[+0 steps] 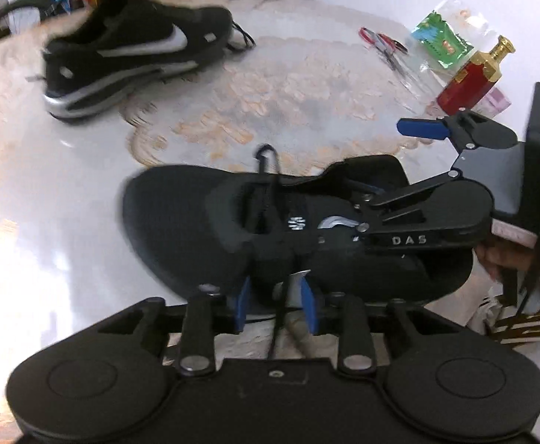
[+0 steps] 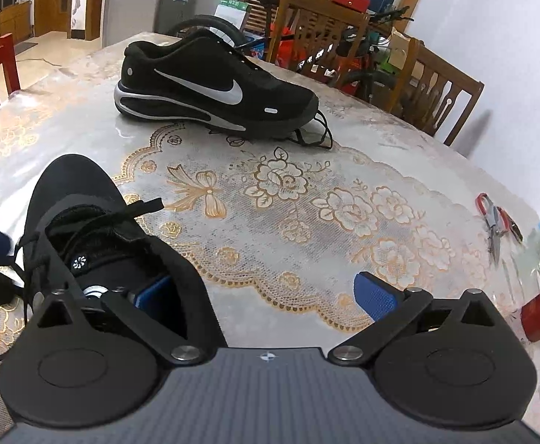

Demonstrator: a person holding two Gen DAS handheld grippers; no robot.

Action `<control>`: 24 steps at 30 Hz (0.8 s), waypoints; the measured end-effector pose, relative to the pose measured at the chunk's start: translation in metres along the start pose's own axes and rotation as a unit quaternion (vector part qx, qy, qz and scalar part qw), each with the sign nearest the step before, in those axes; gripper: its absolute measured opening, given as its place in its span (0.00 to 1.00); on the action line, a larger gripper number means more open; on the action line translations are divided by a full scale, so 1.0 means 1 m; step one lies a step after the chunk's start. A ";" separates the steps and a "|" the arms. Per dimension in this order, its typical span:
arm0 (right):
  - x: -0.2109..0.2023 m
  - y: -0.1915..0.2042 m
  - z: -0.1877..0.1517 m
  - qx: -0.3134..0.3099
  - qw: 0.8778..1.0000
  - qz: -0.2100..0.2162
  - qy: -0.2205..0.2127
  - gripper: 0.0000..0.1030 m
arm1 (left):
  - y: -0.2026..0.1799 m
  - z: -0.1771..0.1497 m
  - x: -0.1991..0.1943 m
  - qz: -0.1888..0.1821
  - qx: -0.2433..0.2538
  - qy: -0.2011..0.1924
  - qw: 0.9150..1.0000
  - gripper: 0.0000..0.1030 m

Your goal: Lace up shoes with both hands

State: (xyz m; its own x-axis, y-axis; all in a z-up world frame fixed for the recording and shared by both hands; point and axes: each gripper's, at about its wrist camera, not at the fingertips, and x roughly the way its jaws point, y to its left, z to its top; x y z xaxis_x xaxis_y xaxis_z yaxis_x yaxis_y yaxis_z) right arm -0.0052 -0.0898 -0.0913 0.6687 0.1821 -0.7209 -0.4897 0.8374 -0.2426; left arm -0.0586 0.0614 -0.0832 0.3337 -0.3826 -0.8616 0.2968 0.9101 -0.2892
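The near black shoe (image 1: 181,222) (image 2: 70,185) lies on the table, toe pointing away. My left gripper (image 1: 275,305) is at its near side, blue pads a little apart. A black lace (image 1: 281,310) runs between them with no pad pressing on it. A lace loop (image 1: 268,159) sticks up over the tongue. My right gripper (image 1: 384,164) (image 2: 264,296) stands wide open across the shoe's collar: one pad (image 2: 153,296) is inside the opening and the other pad (image 2: 375,296) is outside over the cloth. The second black shoe (image 1: 133,51) (image 2: 203,81), with a white swoosh, rests farther back.
Red-handled scissors (image 1: 381,42) (image 2: 495,222), a green packet (image 1: 440,40) and a red bottle with a gold cap (image 1: 469,85) lie at the right. A hand (image 1: 499,259) holds the right gripper. Wooden chairs (image 2: 436,85) stand behind the lace-covered table (image 2: 288,192).
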 end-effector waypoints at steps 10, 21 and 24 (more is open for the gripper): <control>0.000 -0.001 -0.002 0.006 1.000 0.004 -0.006 0.99 | -0.010 -0.003 -0.005 -0.020 0.003 -0.017 1.000 0.01; 0.003 0.002 -0.001 -0.003 1.000 -0.005 -0.007 1.00 | -0.016 -0.054 -0.048 -0.046 -0.046 0.007 0.998 0.00; 0.005 -0.002 -0.001 -0.005 1.000 -0.004 -0.008 1.00 | -0.023 -0.062 -0.051 -0.056 -0.053 0.008 0.997 0.00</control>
State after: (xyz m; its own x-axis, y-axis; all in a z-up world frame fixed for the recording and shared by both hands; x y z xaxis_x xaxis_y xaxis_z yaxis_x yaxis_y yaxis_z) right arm -0.0018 -0.0910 -0.0949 0.6818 0.1834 -0.7082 -0.4898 0.8335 -0.2556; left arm -0.1378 0.0700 -0.0582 0.2884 -0.4811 -0.8278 0.2344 0.8737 -0.4262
